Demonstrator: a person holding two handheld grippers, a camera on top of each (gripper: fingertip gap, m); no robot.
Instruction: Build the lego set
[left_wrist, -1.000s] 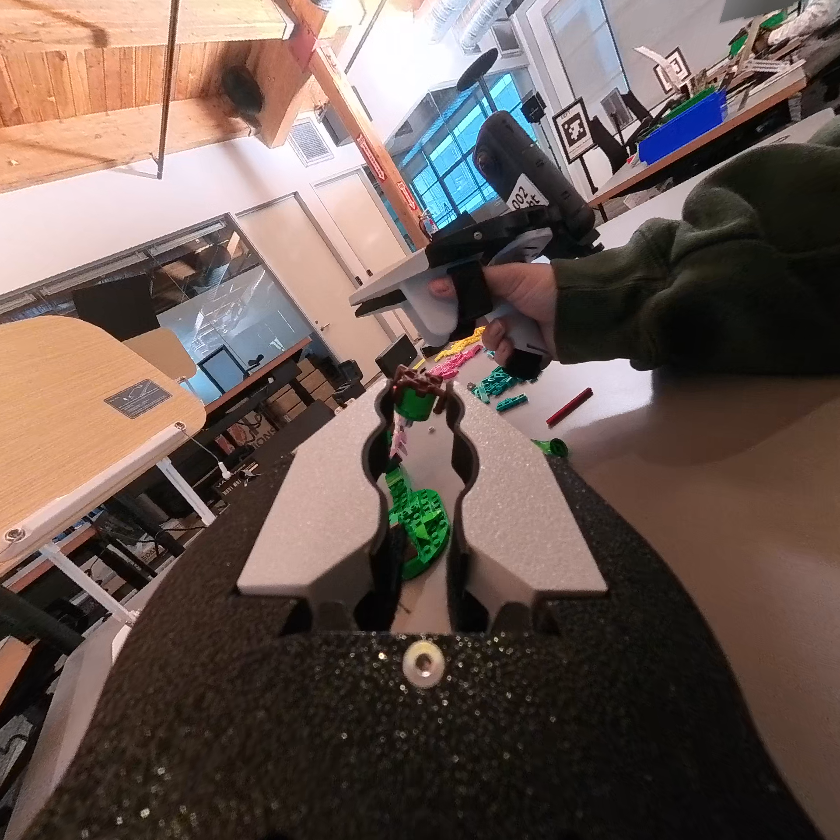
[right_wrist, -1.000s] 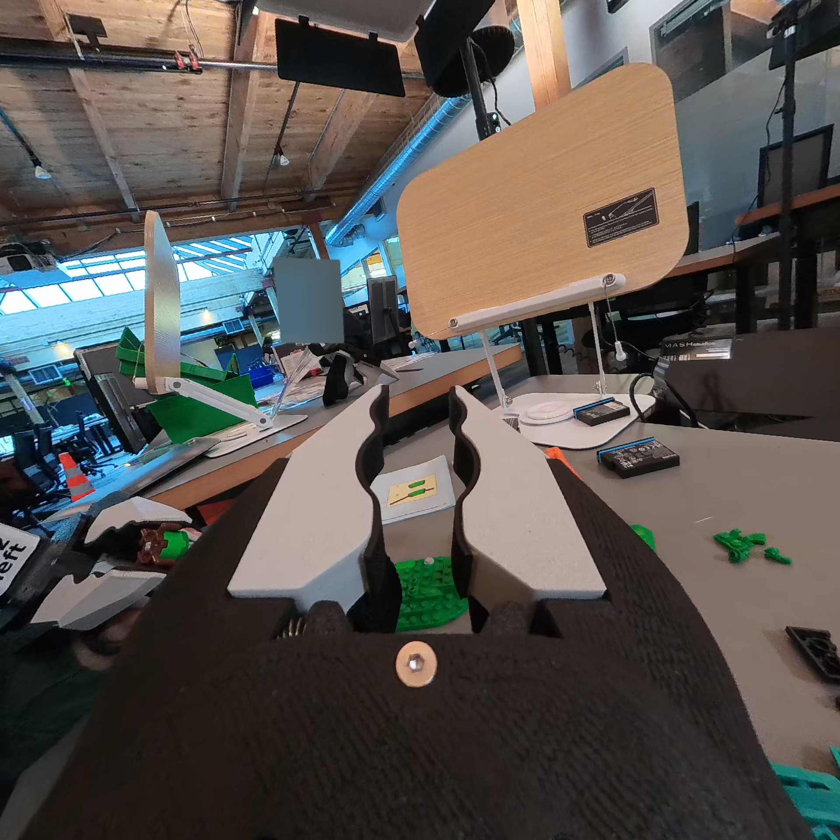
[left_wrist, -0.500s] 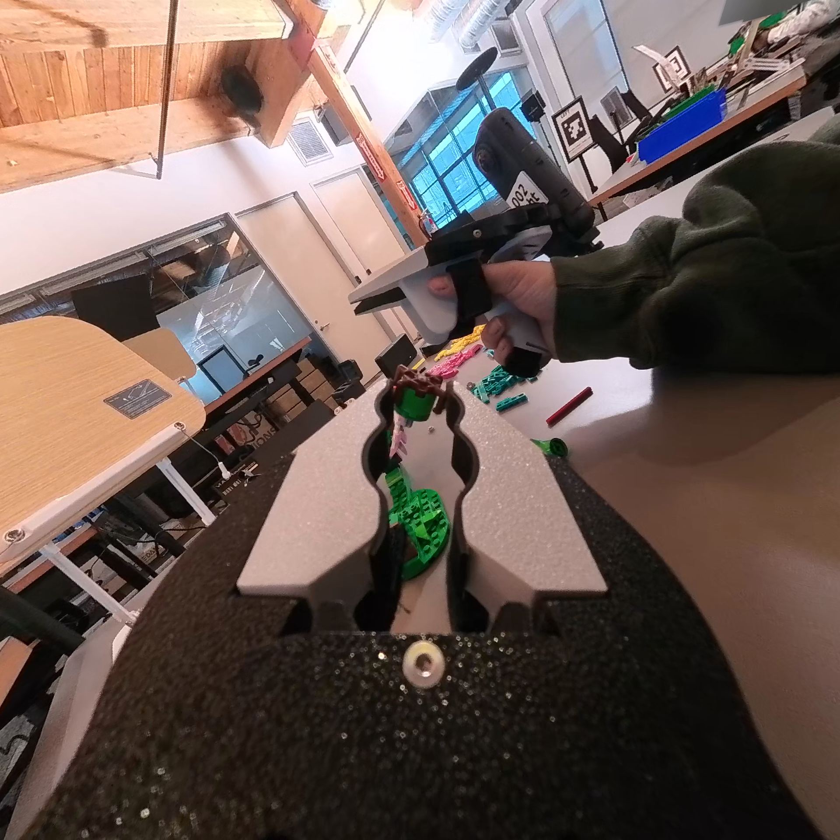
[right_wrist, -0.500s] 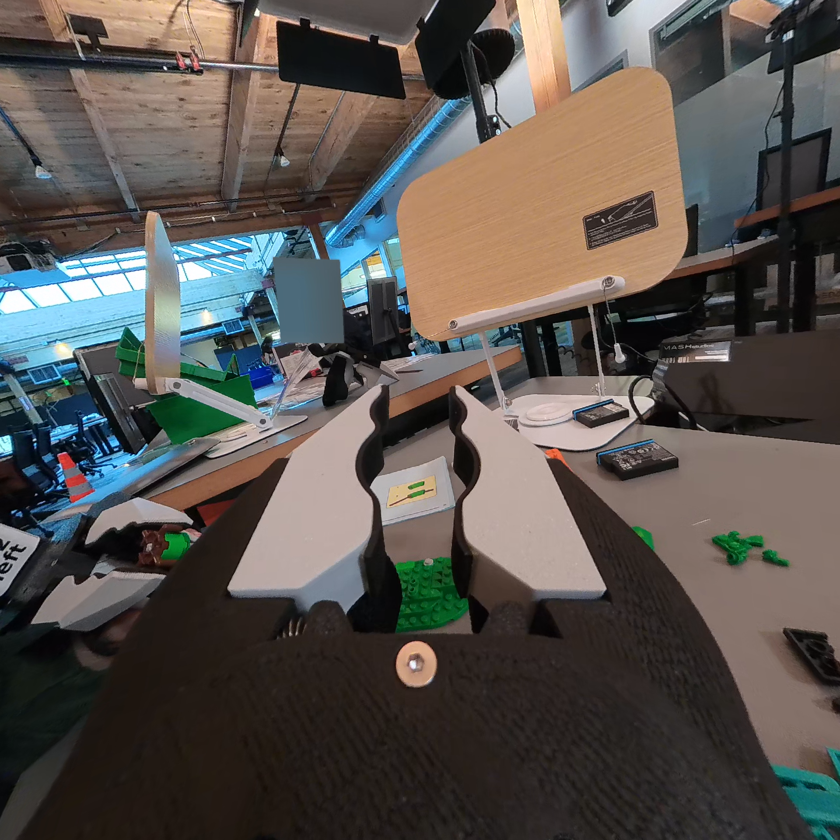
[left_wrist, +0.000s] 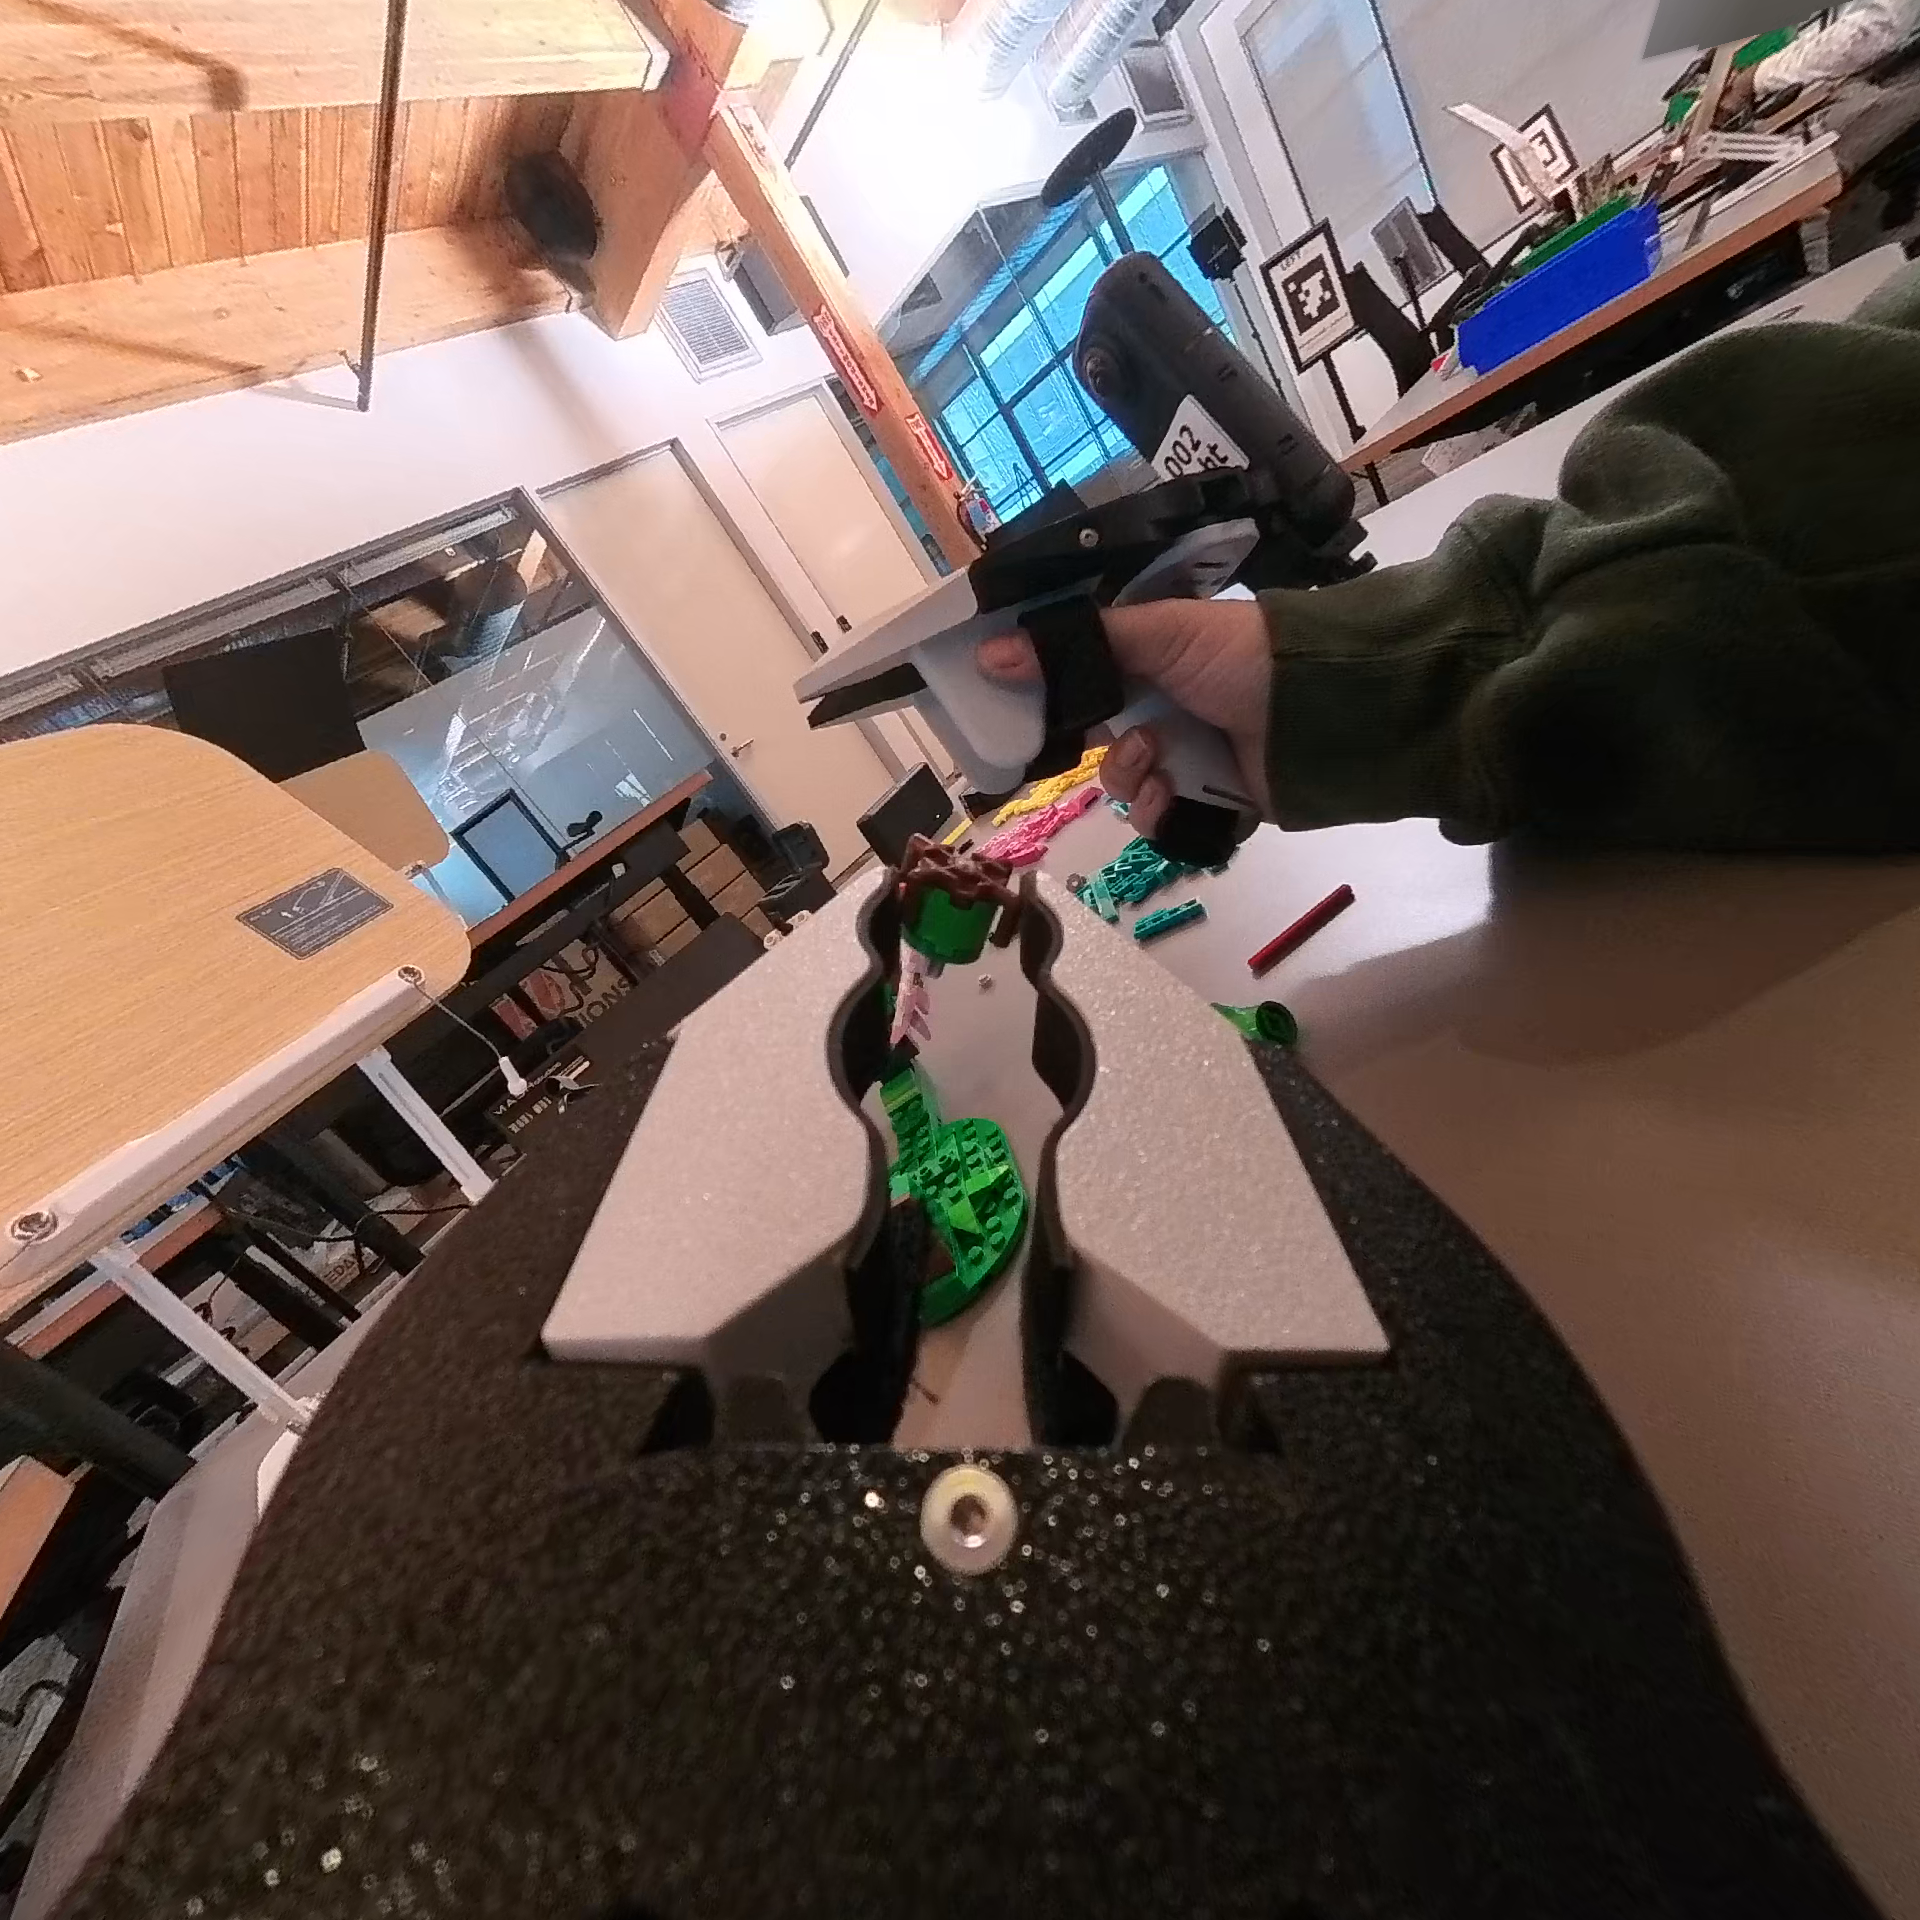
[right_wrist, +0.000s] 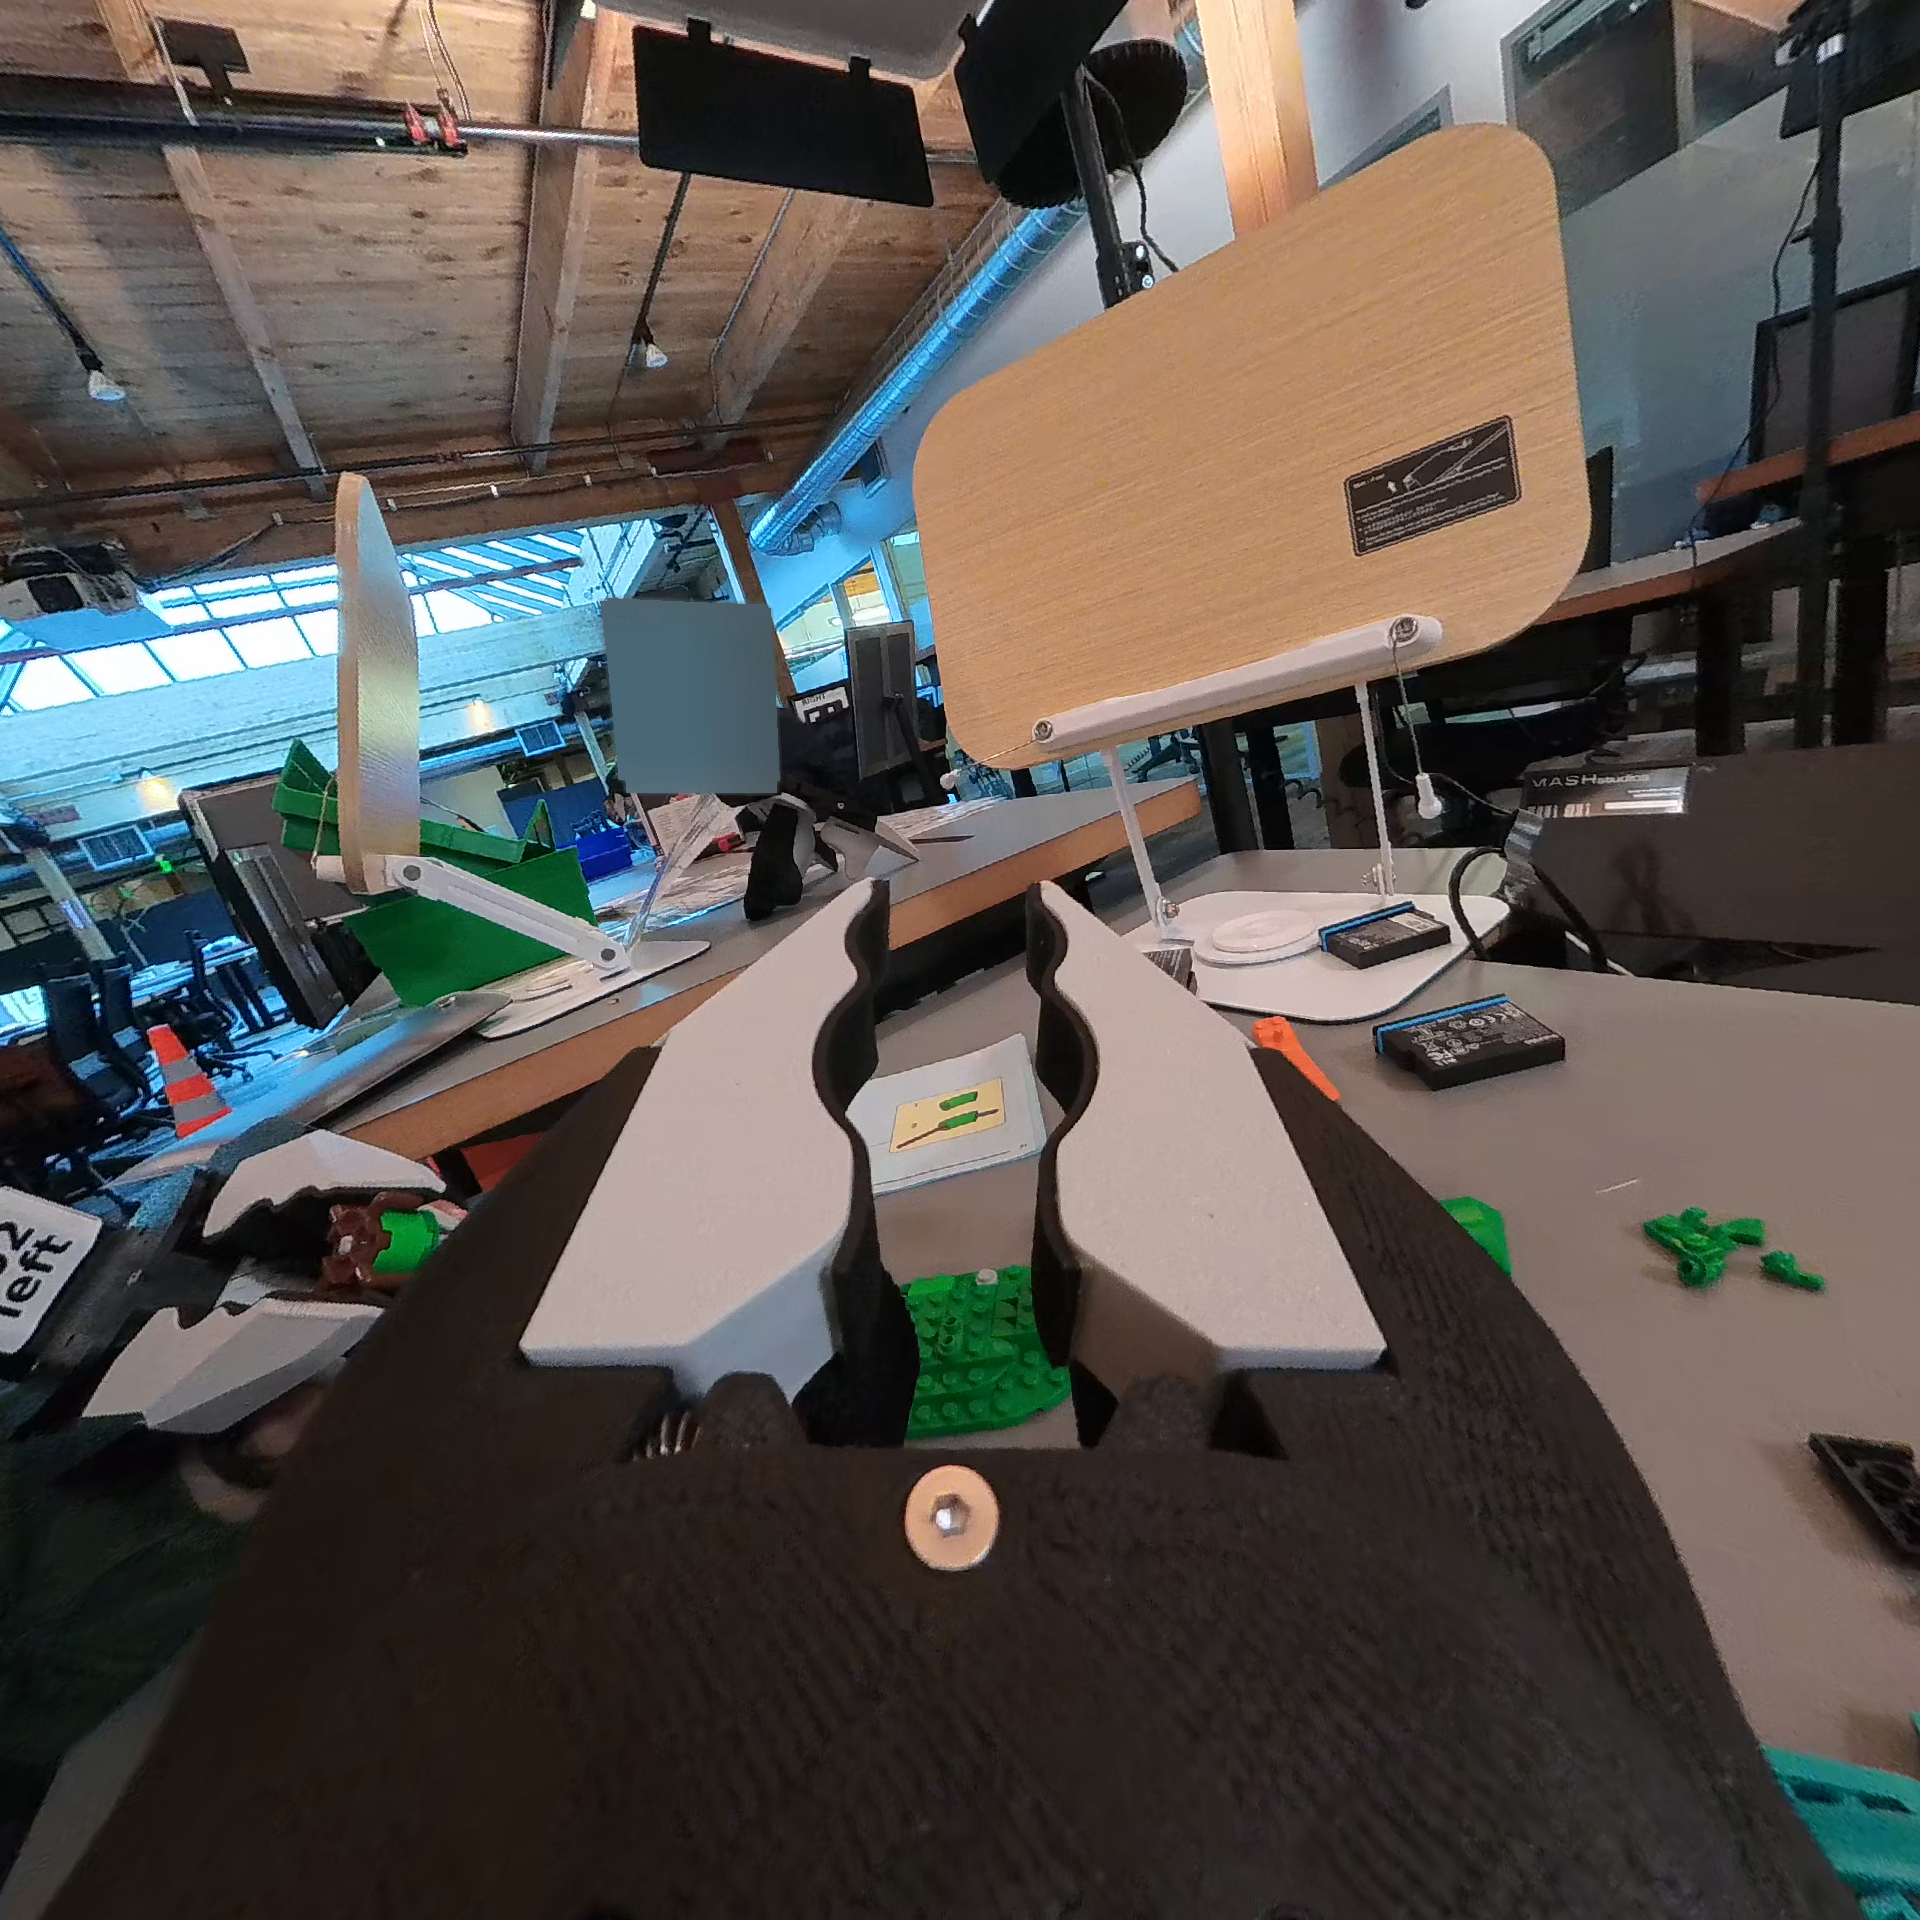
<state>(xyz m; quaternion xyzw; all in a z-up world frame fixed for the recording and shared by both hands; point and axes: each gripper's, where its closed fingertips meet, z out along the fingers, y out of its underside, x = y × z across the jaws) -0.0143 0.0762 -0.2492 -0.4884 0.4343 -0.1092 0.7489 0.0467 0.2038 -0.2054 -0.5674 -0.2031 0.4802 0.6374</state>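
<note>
Left gripper (left_wrist: 954, 899) is pinching a small green cylinder with a brown top (left_wrist: 948, 906) between its fingertips, clear of the grey table (left_wrist: 1558, 1195). A green plate assembly (left_wrist: 951, 1184) is lying on the table, showing in the gap between the fingers nearer their base. Beyond the fingertips and to the right, a hand (left_wrist: 1174, 696) in a dark green sleeve (left_wrist: 1610, 603) is holding the right gripper (left_wrist: 816, 701) above teal bricks (left_wrist: 1132, 883). A red rod (left_wrist: 1301, 927) is lying right of the fingertips.

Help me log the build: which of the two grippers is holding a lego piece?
The left gripper: its tips pinch a green-and-brown lego piece. The right gripper is open with nothing between its fingers.
</note>
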